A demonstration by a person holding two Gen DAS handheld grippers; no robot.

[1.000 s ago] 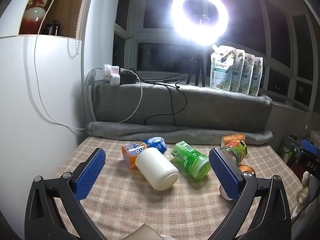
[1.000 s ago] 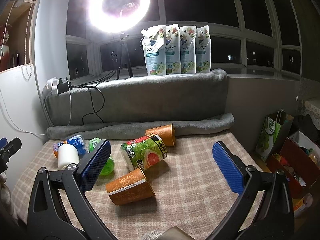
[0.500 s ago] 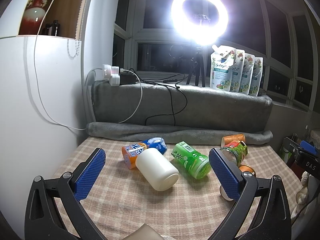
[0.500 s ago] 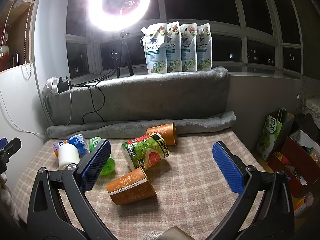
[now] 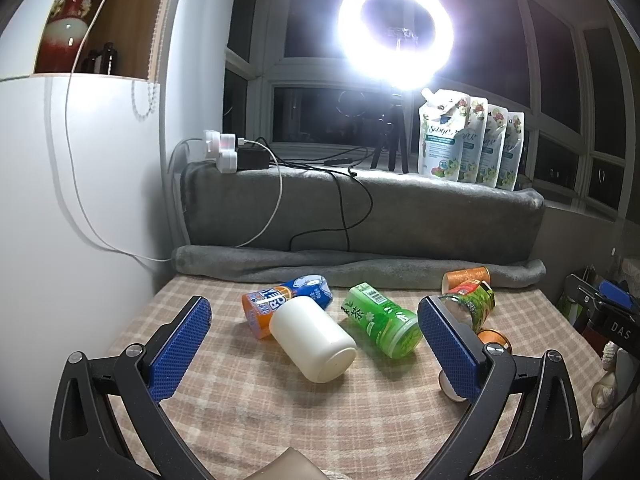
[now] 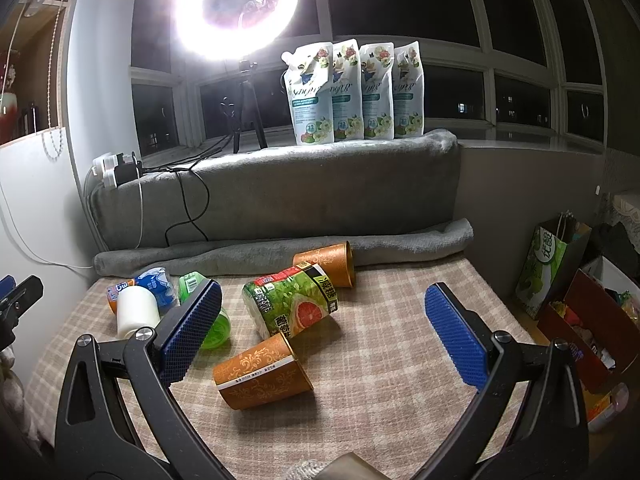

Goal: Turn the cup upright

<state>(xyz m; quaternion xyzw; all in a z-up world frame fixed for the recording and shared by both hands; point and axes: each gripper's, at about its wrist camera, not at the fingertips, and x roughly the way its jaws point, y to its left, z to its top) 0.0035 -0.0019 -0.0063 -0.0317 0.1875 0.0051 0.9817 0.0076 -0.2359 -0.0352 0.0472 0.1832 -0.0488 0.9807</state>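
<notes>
Several cups and bottles lie on their sides on a checked cloth. In the right wrist view an orange patterned paper cup lies nearest, between my fingers; a second orange cup lies at the back, with a green grapefruit-label cup between them. My right gripper is open and empty, above and short of the near cup. In the left wrist view a white cup lies in the middle, beside a green bottle and an orange-blue bottle. My left gripper is open and empty.
A rolled grey blanket lines the table's back edge below a padded ledge with detergent pouches, a ring light and cables. A white wall is on the left. Bags and boxes stand off the right edge.
The right gripper has drifted slightly, so the cups sit a touch higher and further right in its view. The left view is unchanged. Both grippers stay open.
</notes>
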